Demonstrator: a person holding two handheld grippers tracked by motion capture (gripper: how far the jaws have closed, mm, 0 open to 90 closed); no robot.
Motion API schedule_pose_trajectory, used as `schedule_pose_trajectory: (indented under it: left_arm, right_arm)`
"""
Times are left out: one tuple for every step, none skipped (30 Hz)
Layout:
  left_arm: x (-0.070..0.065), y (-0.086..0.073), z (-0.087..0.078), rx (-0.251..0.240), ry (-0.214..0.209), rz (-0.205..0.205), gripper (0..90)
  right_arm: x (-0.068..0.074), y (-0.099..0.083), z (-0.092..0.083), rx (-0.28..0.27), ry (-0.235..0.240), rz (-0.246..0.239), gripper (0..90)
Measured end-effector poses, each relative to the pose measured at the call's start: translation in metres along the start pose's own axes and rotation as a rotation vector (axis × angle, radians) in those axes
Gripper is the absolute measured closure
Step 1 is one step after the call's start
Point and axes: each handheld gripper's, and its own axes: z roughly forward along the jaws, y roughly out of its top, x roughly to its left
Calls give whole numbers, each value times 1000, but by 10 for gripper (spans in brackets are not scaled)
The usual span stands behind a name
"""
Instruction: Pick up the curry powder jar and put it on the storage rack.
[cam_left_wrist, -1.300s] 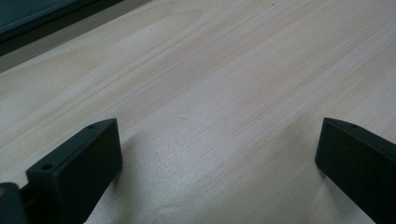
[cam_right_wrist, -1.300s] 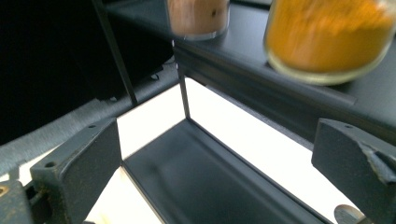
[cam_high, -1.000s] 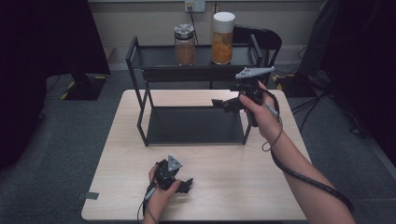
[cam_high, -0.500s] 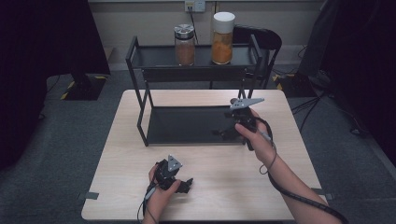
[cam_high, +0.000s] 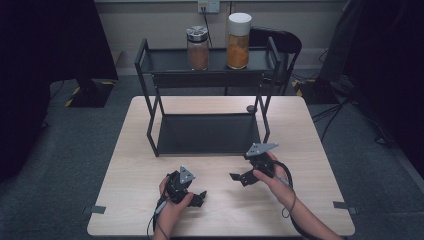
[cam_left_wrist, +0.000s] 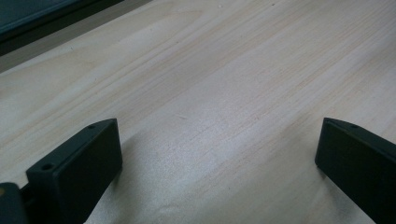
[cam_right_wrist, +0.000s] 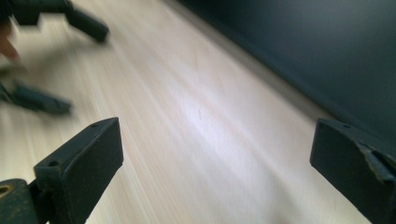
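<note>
Jaws of the left gripper (cam_high: 198, 198) stand spread wide over bare wooden table (cam_high: 220, 220), holding nothing, low against the near edge. Just to its right, the right gripper (cam_high: 239, 177) is likewise spread wide and empty, near the tabletop in front of the black shelf rack (cam_high: 207, 134). Two jars (cam_high: 198, 49) of orange-brown contents stand on the rack's top shelf, well apart from both grippers.
</note>
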Motion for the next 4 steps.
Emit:
schedule_pose_trajectory:
  left_arm:
    - [0, 0, 0, 0, 0, 0, 1]
    - [0, 0, 0, 0, 0, 0, 1]
    - [0, 0, 0, 0, 0, 0, 1]
    - [0, 0, 0, 0, 0, 0, 1]
  right_arm:
    - [1, -5, 1, 7, -7, -4, 18]
    - [2, -8, 2, 17, -7, -4, 22]
    - [2, -11, 2, 27, -4, -2, 23]
    - [2, -13, 3, 31, -5, 1, 20]
